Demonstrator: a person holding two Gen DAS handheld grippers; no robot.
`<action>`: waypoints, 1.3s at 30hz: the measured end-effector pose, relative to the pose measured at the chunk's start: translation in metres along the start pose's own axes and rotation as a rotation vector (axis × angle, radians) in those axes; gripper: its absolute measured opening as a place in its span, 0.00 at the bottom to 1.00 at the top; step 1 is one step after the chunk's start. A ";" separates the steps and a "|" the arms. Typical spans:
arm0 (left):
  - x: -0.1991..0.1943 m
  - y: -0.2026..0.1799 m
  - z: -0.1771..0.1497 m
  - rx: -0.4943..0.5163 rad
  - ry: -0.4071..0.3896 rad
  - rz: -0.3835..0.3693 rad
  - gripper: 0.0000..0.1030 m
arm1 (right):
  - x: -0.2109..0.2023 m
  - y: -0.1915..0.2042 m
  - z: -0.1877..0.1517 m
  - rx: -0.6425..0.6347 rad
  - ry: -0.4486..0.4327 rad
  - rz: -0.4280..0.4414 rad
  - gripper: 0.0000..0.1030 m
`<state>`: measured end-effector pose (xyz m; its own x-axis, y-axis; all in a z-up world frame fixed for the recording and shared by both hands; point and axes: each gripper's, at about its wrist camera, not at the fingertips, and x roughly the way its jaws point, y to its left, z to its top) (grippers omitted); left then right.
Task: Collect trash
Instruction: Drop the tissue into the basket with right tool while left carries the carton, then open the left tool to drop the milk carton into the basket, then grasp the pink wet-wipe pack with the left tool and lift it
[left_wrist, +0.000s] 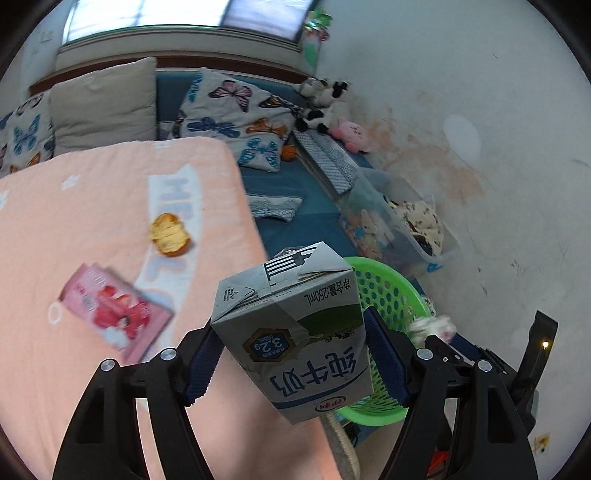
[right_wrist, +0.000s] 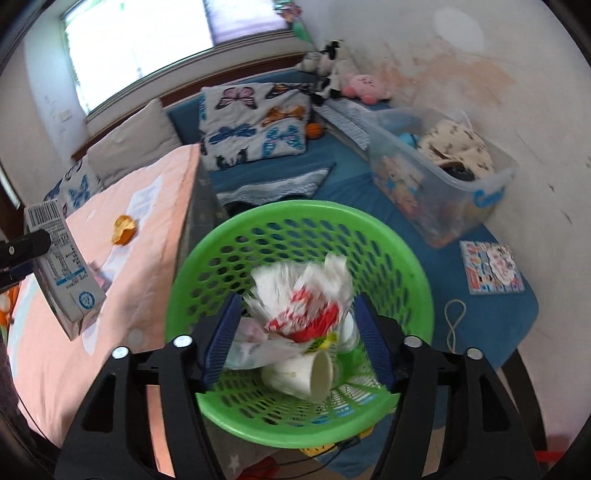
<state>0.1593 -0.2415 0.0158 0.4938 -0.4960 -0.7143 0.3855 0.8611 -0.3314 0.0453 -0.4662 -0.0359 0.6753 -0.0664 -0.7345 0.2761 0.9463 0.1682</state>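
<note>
My left gripper (left_wrist: 295, 350) is shut on a grey and white milk carton (left_wrist: 295, 332), held above the edge of the peach blanket (left_wrist: 92, 229), left of the green basket (left_wrist: 384, 291). The carton also shows at the left of the right wrist view (right_wrist: 62, 273). An orange peel (left_wrist: 169, 234) and a pink carton (left_wrist: 114, 310) lie on the blanket. My right gripper (right_wrist: 299, 339) is open over the green basket (right_wrist: 295, 229), with a crumpled red and white wrapper (right_wrist: 306, 299) between its fingers and a white paper cup (right_wrist: 306, 376) below. Whether the wrapper touches the pads is unclear.
A clear storage bin (right_wrist: 436, 173) with toys stands on the blue mat (right_wrist: 480, 325) by the wall. Butterfly pillows (right_wrist: 255, 122) and plush toys (right_wrist: 354, 85) lie at the back. A picture book (right_wrist: 491, 267) lies on the mat.
</note>
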 end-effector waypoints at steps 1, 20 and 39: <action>0.004 -0.005 0.000 0.014 0.003 -0.001 0.69 | -0.001 -0.004 -0.001 0.007 -0.003 -0.005 0.68; 0.066 -0.085 0.003 0.212 0.052 -0.040 0.70 | -0.033 -0.018 -0.019 0.028 -0.043 0.036 0.69; 0.049 -0.065 -0.007 0.211 0.038 -0.036 0.82 | -0.042 -0.009 -0.025 0.009 -0.053 0.058 0.70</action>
<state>0.1527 -0.3211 -0.0019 0.4481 -0.5182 -0.7285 0.5590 0.7983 -0.2240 -0.0031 -0.4637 -0.0228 0.7258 -0.0282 -0.6874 0.2413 0.9461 0.2159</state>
